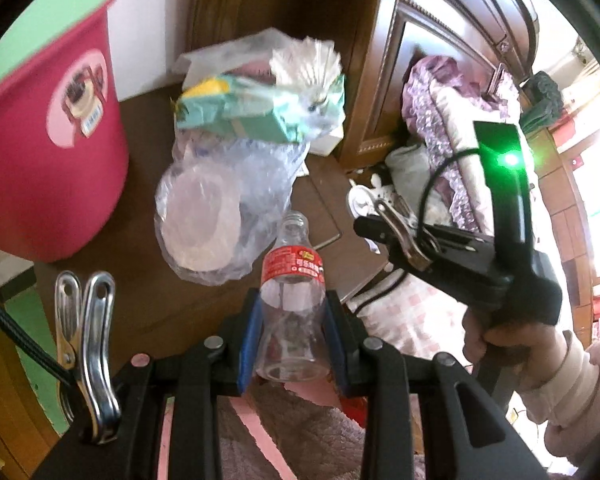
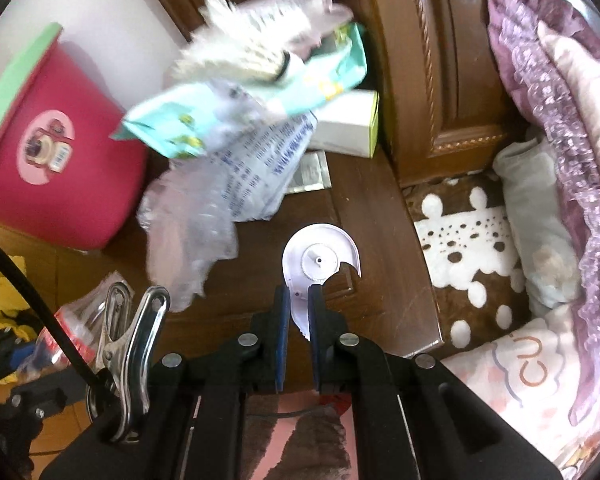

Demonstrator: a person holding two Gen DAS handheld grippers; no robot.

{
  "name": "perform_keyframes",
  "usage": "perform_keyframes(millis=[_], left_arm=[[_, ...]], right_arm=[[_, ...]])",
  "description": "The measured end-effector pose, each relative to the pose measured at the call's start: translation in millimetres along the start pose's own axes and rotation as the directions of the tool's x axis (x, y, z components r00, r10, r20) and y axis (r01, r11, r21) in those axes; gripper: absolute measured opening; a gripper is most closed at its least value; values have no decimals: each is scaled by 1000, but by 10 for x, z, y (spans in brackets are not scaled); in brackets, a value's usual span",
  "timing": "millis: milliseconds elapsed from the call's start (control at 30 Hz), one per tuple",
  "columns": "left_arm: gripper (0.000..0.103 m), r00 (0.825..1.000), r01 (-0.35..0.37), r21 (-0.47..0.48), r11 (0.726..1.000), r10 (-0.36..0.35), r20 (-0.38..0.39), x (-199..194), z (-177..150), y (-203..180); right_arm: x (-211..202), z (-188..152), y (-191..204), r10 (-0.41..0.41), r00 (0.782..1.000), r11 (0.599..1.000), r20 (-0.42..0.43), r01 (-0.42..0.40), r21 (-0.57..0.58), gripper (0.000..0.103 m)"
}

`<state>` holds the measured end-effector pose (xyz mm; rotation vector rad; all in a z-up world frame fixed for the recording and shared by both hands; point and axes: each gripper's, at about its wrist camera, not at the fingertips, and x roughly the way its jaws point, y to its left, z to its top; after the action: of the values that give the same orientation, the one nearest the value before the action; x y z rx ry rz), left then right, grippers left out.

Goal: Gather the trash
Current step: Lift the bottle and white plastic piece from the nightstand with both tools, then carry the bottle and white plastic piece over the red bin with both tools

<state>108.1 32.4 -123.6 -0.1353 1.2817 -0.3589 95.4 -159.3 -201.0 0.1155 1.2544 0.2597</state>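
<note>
Closest in, the left gripper [image 1: 291, 316] has its blue-padded fingers [image 1: 249, 336] closed around the lower body of a clear plastic bottle [image 1: 290, 300] with a red label; the bottle has no cap and its neck points toward the red bucket. Its base is partly hidden between the pads. The right gripper [image 2: 299, 312] pinches a flat white plastic disc [image 2: 318, 262] by its edge, fingers nearly shut on it; one side of the disc is broken away in a hooked notch, and its lower part is hidden between the pads.

Beyond both, on the brown tabletop [image 1: 140, 280], lies a heap of crumpled clear plastic bags [image 1: 220, 216], just beside the red bucket [image 1: 48, 160] with its green rim. Behind the bags sits a pale green packet [image 1: 256, 108], blurred, its print unreadable, with a white frilly thing on top that I cannot make out. A small white box [image 2: 346, 128] peeks out behind the packet, mostly covered. Farther from the bucket, a purple blanket [image 2: 548, 92] is cut off at the frame edge.
</note>
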Motion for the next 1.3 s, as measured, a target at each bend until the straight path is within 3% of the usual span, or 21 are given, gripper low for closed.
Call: perform_keyframes(millis=[467, 667, 900, 1133, 1300], left_arm=[[31, 989, -15, -17, 1000, 17, 145, -860, 260, 116], [31, 976, -29, -61, 998, 41, 215, -1241, 407, 346], [31, 951, -89, -122, 989, 121, 286, -1586, 615, 750], [31, 943, -143, -183, 973, 190, 274, -1661, 799, 1228], [32, 952, -159, -209, 965, 206, 225, -1565, 905, 1506]], right_arm=[[-877, 130, 552, 61, 992, 998, 108, -58, -28, 10], [-1180, 249, 869, 91, 984, 994, 155, -79, -79, 10], [-1428, 441, 1262, 124, 972, 985, 201, -96, -141, 10], [-1530, 572, 1515, 130, 965, 980, 226, -91, -175, 10], [-1529, 629, 1614, 115, 965, 982, 236, -75, -172, 10]])
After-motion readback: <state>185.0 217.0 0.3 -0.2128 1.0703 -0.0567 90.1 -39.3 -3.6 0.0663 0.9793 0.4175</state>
